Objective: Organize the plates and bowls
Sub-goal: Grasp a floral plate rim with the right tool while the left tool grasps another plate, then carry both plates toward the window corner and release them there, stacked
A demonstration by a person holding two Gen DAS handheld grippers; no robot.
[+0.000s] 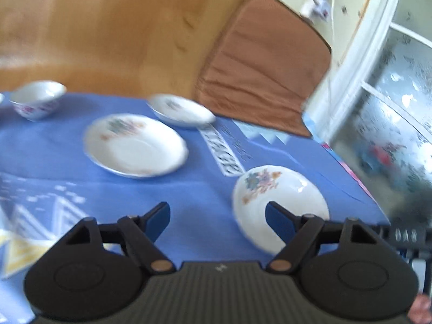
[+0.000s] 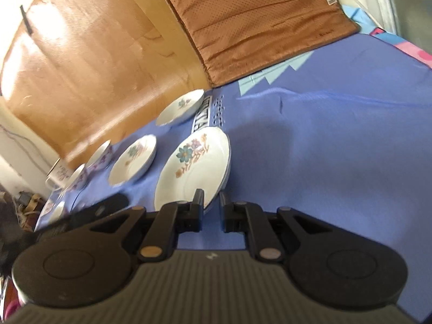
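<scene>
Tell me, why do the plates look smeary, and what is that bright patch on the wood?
Left wrist view: motion blur smears the plates and bowl. Right wrist view: sharper plates; sunlight glares on the wooden board; fisheye bends edges.

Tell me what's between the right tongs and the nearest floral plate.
Nothing lies between them. In the right wrist view the right tongs sit at the near rim of the large floral plate, jaws narrowly apart around its edge, with only blue tablecloth below.

Three white floral china plates (image 1: 135, 145) lie on the blue printed cloth (image 1: 189, 197); a white floral bowl (image 1: 37, 100) sits far left, a brown quilted cushion (image 1: 264, 67) behind.
</scene>
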